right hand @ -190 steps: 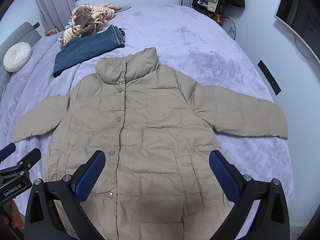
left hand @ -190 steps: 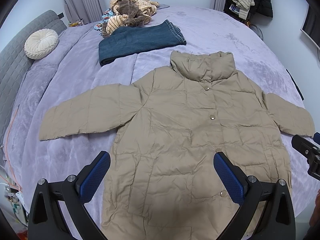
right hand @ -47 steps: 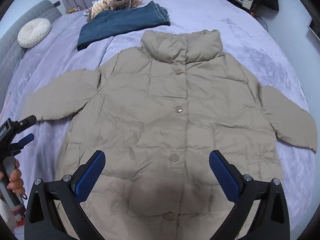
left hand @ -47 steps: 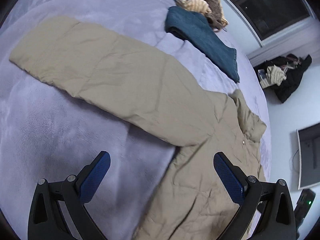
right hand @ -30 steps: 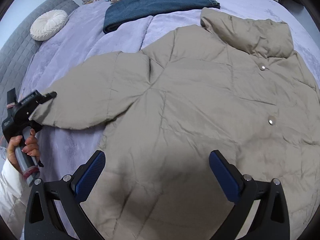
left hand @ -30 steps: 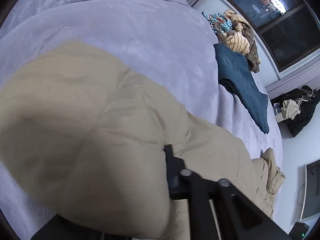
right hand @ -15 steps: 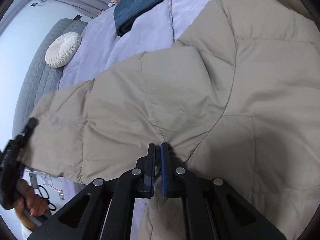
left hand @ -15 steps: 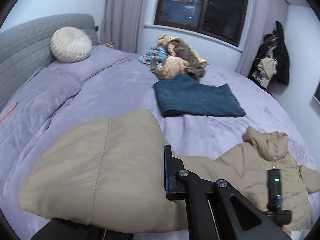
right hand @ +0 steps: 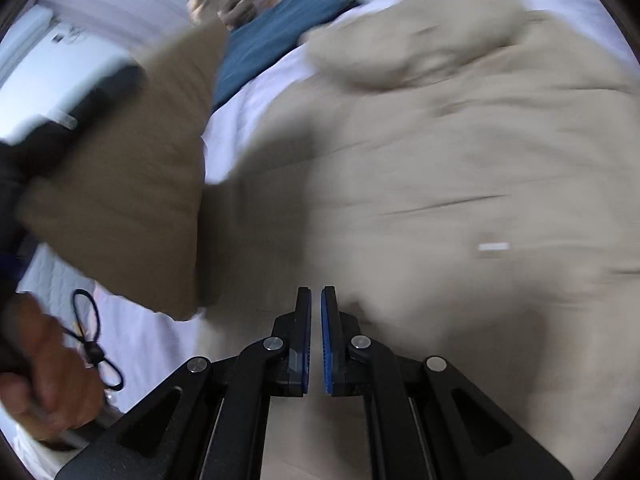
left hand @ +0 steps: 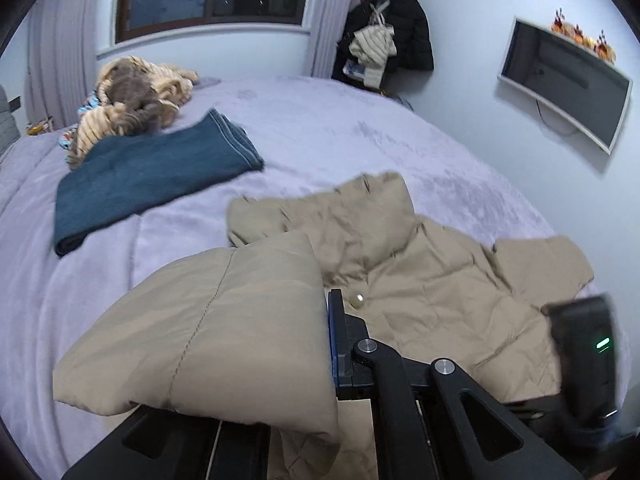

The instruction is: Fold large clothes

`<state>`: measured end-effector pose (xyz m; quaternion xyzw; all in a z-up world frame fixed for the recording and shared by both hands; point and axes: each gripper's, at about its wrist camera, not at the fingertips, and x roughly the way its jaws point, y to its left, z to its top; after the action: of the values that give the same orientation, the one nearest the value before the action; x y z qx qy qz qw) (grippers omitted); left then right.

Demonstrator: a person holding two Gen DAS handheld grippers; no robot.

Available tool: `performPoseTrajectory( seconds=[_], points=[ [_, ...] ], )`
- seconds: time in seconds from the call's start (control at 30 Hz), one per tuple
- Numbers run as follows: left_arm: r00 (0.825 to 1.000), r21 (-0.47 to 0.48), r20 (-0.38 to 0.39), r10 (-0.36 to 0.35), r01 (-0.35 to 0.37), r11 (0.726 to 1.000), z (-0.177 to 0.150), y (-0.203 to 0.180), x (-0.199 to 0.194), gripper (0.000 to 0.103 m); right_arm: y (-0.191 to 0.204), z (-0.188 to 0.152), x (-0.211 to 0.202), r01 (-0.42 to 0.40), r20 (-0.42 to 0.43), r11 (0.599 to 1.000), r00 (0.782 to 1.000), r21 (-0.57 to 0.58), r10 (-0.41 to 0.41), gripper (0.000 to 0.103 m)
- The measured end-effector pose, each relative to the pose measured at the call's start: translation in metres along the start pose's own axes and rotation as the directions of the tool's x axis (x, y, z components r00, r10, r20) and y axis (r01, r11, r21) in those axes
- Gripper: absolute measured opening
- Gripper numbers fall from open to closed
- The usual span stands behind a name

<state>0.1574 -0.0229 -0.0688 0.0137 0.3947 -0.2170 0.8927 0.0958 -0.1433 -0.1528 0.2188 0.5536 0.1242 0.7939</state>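
Observation:
A beige puffer jacket (left hand: pixel 432 272) lies face up on the lilac bed (left hand: pixel 360 132). My left gripper (left hand: pixel 326 344) is shut on the jacket's left sleeve cuff (left hand: pixel 208 328) and holds it lifted over the jacket's chest. The sleeve hides the left finger. My right gripper (right hand: pixel 316 340) is shut on a fold of the jacket (right hand: pixel 420 184) near the armpit seam. The lifted sleeve (right hand: pixel 132 184) hangs at the left of the right wrist view, which is blurred. The other gripper's body (left hand: pixel 584 356) shows at the right of the left wrist view.
Folded blue jeans (left hand: pixel 152 176) and a heap of striped clothes (left hand: pixel 132 100) lie at the bed's far left. A wall television (left hand: pixel 564 80) and hanging coats (left hand: pixel 384 40) stand beyond the bed. A hand (right hand: pixel 44 368) holds the left gripper's handle.
My left gripper has carried the sleeve cuff rightward, over the jacket's body. My right gripper stays shut on the jacket and has shifted with it.

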Motion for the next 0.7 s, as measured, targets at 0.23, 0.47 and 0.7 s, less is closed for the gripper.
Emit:
performPoseTrajectory(
  seconds=[0.23,0.47,0.7],
  points=[
    [0.975,0.125,-0.175,0.133,-0.112,0.986,-0.051,-0.044,0.074,0.008,-0.081,-0.008,-0.052,0.095,0.019,0.989,0.995,0.112,-0.098,0.006],
    [0.99,0.112,-0.076,0.118,-0.109,0.988,-0.056,-0.046,0.043,0.103,-0.098,0.002,-0.051,0.086,0.017,0.988,0.996,0.128,-0.089,0.006],
    [0.991,-0.05,-0.024,0.129,-0.13,0.99,-0.053,0.033,-0.033,0.103,-0.074,0.015,-0.063,0.164,0.046,0.986,0.986,-0.022,-0.163,0.068]
  ],
)
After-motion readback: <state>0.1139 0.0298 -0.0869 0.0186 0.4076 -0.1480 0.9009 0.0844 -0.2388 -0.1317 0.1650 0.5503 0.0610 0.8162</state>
